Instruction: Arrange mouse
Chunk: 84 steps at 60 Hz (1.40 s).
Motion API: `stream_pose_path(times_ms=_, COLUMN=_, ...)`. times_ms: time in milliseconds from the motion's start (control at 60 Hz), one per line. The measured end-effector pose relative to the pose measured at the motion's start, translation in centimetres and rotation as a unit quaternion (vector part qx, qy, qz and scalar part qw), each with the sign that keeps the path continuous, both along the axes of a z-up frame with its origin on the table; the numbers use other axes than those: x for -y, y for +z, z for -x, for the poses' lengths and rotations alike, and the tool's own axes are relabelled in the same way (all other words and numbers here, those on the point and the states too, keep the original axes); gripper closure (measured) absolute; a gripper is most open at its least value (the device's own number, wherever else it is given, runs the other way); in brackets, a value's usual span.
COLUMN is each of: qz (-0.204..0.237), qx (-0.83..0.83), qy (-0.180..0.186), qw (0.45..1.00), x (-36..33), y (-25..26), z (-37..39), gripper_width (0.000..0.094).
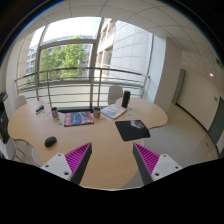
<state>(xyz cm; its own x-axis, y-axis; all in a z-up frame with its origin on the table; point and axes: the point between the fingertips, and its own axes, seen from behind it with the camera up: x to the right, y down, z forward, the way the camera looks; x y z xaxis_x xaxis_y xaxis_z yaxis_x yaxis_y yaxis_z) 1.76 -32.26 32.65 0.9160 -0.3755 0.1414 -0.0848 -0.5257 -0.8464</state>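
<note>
**Jaws apart over worktop, mouse off to the left**

Gripper (111, 160) sits above the near edge of a round, light wood worktop (100, 140). Jaws stand apart with nothing between them; only bare worktop shows in the gap. Purple pads (78, 158) face inward on both fingers.

Mouse (50, 141): small, dark, resting on the worktop to the left of the left finger and slightly ahead of it. Not touching the gripper.

Other things on the worktop:
- Dark mouse mat (132, 129), ahead of the right finger, near the centre-right of the worktop, apart from the mouse.
- Colourful magazine or book (78, 118) lying flat, beyond the fingers, left of centre.
- Dark upright object (126, 99) at the far side; what it is cannot be told.
- White paper or cloth (110, 112) next to it, just beyond the mat.

Surroundings: chair (116, 92) behind the far side of the worktop. Large window (70, 60) with a railing beyond it; trees and a building outside.
</note>
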Motion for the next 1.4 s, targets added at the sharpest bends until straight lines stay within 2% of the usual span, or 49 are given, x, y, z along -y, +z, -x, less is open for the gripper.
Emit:
stream_pose_path(times_ms=167, qz=0.033, qx=-0.010, qy=0.001, qw=0.999, x=0.5, y=-4.6, z=1.4, gripper_width=0.0092)
stream_pose_path(times_ms=250, qz=0.044, qx=-0.022, qy=0.016, qw=0.999, x=-0.6, y=-10.2, z=4.1, gripper_width=0.0083)
stream_pose_path(times_ms=467, qz=0.070, qx=-0.073, qy=0.103, qw=0.990, x=-4.3, y=-21.7, z=17.1, gripper_width=0.0085)
stream_pose_path(times_ms=617, qz=0.065, qx=-0.102, qy=0.158, qw=0.980, x=-10.5, y=-26.8, z=26.2, gripper_width=0.0085)
stream_pose_path(times_ms=683, qz=0.057, qx=-0.109, qy=0.172, qw=0.977, x=-14.0, y=-28.1, z=29.0, gripper_width=0.0085)
stream_pose_path(times_ms=817, qz=0.041, qx=-0.112, qy=0.177, qw=0.977, x=-21.4, y=-30.0, z=32.0, gripper_width=0.0086)
stream_pose_path(times_ms=933, qz=0.044, qx=-0.109, qy=0.172, qw=0.978, x=-26.6, y=-31.8, z=32.9, gripper_width=0.0092)
stream_pose_path(times_ms=1233, qz=0.050, qx=-0.104, qy=0.165, qw=0.979, x=-33.9, y=-33.4, z=33.7, gripper_width=0.0104)
stream_pose_path(times_ms=1317, qz=0.051, qx=-0.101, qy=0.164, qw=0.980, x=-35.3, y=-33.7, z=34.1, gripper_width=0.0156)
stream_pose_path(times_ms=1400, qz=0.053, qx=-0.075, qy=0.161, qw=0.983, x=-36.3, y=-33.9, z=33.7, gripper_width=0.0300)
